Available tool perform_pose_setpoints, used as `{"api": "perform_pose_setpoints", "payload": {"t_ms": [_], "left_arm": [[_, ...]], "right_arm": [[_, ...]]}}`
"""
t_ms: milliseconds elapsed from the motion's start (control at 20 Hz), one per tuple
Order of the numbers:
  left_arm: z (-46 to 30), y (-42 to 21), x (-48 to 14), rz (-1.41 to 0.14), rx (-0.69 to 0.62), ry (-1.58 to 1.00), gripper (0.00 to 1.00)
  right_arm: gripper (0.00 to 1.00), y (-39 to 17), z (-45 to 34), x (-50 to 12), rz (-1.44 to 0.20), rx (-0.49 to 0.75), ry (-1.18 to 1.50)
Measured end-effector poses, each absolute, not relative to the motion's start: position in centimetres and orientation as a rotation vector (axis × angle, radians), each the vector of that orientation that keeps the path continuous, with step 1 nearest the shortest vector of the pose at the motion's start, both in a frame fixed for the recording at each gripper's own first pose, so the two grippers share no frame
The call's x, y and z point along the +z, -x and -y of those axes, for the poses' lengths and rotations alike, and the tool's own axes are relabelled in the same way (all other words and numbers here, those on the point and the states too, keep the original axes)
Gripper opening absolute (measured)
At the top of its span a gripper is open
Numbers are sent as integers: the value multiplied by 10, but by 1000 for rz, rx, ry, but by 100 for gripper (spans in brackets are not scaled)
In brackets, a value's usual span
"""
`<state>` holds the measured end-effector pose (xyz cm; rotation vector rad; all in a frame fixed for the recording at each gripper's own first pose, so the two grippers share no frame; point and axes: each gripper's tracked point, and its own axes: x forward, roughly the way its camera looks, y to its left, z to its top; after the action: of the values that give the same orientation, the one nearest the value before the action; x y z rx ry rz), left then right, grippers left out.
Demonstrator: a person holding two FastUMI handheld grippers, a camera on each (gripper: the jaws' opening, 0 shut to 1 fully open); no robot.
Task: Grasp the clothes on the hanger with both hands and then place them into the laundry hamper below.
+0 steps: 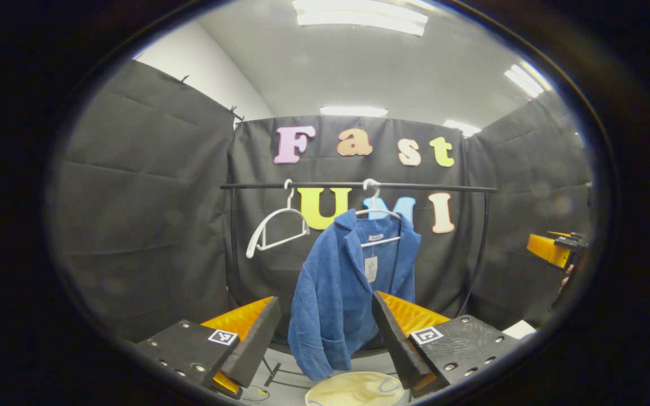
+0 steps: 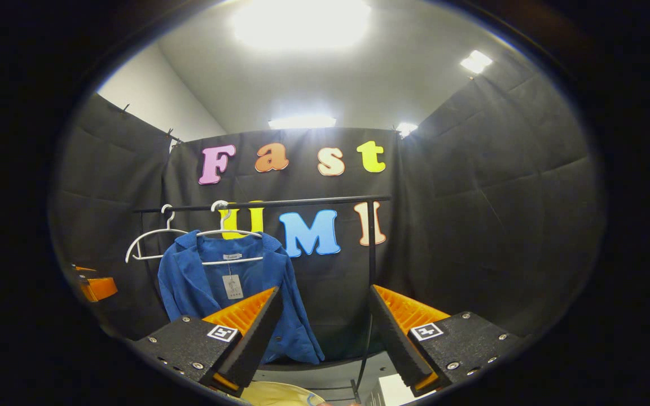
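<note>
Blue jacket (image 1: 342, 293) on hanger (image 1: 380, 225), both tools spread wide — hamper (image 1: 354, 390) below

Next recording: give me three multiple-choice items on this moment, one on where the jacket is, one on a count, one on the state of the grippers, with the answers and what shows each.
1. Where is the blue jacket?
A. in the hamper
B. on a hanger on the rail
C. held in a gripper

2. How many white hangers are on the rail?
A. one
B. two
C. four

3. How do the left gripper and right gripper stand?
A. both open, holding nothing
B. both shut on the jacket
C. one shut on a hanger

Answers: 1 B, its collar sits over the hanger hooked on the rail. 2 B, a bare hanger hangs beside the jacket's. 3 A, each view shows a wide gap between its fingers with nothing pressed between them.
</note>
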<state>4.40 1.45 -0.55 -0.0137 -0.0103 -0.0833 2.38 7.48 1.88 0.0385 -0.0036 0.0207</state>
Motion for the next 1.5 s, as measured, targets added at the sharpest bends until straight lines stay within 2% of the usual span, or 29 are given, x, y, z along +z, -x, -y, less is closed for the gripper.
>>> {"api": "perform_pose_setpoints", "payload": {"t_ms": [450, 1300, 1350, 1400, 1500], "left_arm": [[11, -97, -2, 8, -49, 26, 94], [60, -217, -27, -78, 57, 61, 94], [63, -227, -29, -79, 64, 62, 94], [66, -236, -30, -82, 73, 64, 95], [71, -252, -30, -75, 96, 77, 95]], "right_arm": [[95, -95, -120, 5, -40, 152, -99], [95, -240, -156, -73, -231, 287, -181], [91, -250, -159, -77, -246, 293, -197], [95, -258, -162, -82, -260, 298, -216], [95, -276, -171, -90, -273, 312, -243]]}}
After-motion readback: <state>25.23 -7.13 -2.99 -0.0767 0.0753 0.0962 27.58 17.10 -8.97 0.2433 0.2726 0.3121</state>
